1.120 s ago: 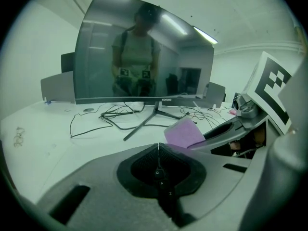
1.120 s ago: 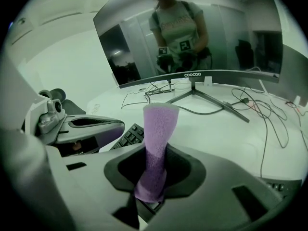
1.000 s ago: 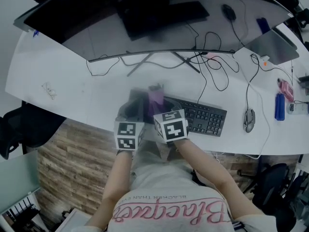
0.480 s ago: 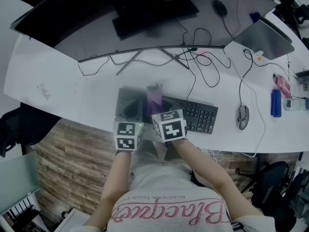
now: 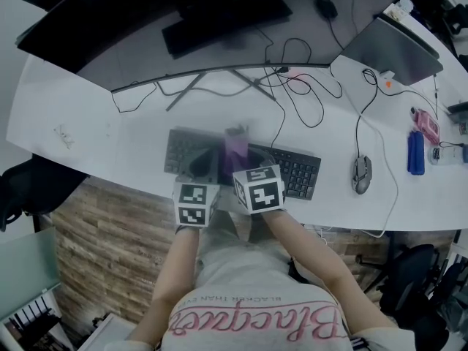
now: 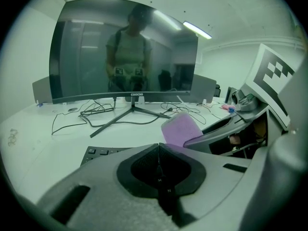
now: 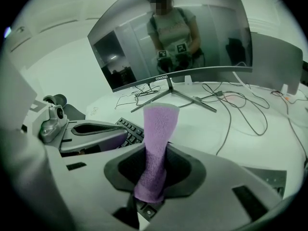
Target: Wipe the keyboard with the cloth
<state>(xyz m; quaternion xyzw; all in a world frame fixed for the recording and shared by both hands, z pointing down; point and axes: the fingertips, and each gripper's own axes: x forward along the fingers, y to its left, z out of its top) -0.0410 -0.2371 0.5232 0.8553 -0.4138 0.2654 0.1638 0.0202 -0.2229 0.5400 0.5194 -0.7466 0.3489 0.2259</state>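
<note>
A black keyboard (image 5: 292, 168) lies on the white desk near its front edge. My right gripper (image 7: 150, 189) is shut on a purple cloth (image 7: 159, 143) that sticks up and forward from its jaws. In the head view the purple cloth (image 5: 235, 152) hangs over the keyboard's middle. My left gripper (image 6: 159, 174) is shut with nothing between its jaws, right beside the other gripper, above the left end of the keyboard (image 6: 103, 153). Both marker cubes hide part of the keyboard's near edge.
A wide curved monitor (image 5: 219, 31) on a spread-leg stand (image 5: 212, 86) fills the back of the desk (image 5: 88, 137). Loose cables (image 5: 307, 93) run behind the keyboard. A mouse (image 5: 360, 174) lies to the right, with a laptop (image 5: 391, 50) and small blue items (image 5: 415, 152) farther right.
The view has shifted, so the keyboard and mouse appear further left and more of the keyboard's left end shows. Both grippers stay side by side, the cloth still held.
</note>
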